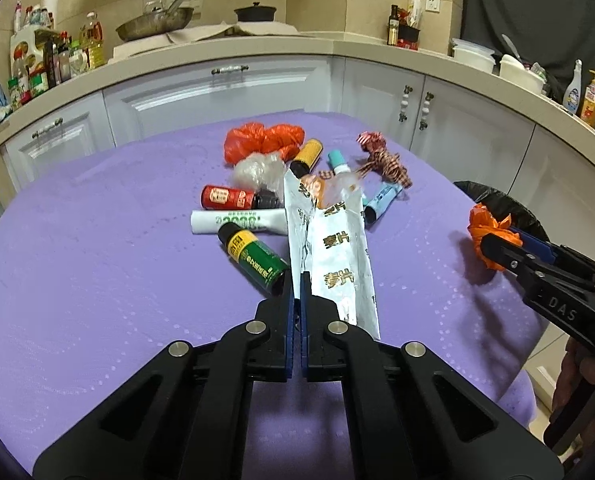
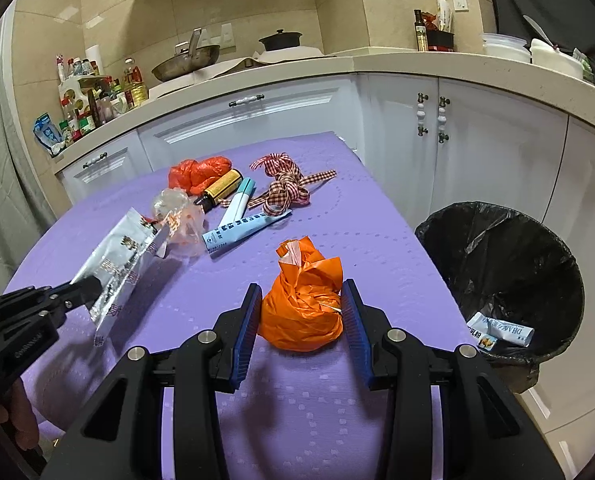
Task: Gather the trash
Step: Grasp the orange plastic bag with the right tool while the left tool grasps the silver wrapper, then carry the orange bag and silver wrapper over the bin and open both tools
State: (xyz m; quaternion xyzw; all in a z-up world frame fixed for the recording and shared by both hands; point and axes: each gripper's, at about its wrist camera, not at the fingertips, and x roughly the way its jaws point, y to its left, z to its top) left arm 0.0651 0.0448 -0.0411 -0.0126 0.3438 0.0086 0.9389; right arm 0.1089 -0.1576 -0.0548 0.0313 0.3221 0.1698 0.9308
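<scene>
Trash litters a purple table (image 1: 97, 280): a long silver foil wrapper (image 1: 337, 256), pinched at its edge by the closed left gripper (image 1: 297, 280), and a crumpled orange bag (image 2: 303, 304), squeezed between the right gripper (image 2: 303, 306) pads.

Both wrist cameras looked forward and downward along their jaws, close above the purple tabletop (image 1: 97, 280), facing the far kitchen cabinets (image 2: 257, 128). Each caught the other's gripper at its edge, and both shared the trash pile (image 1: 281, 184) mid-table.
</scene>
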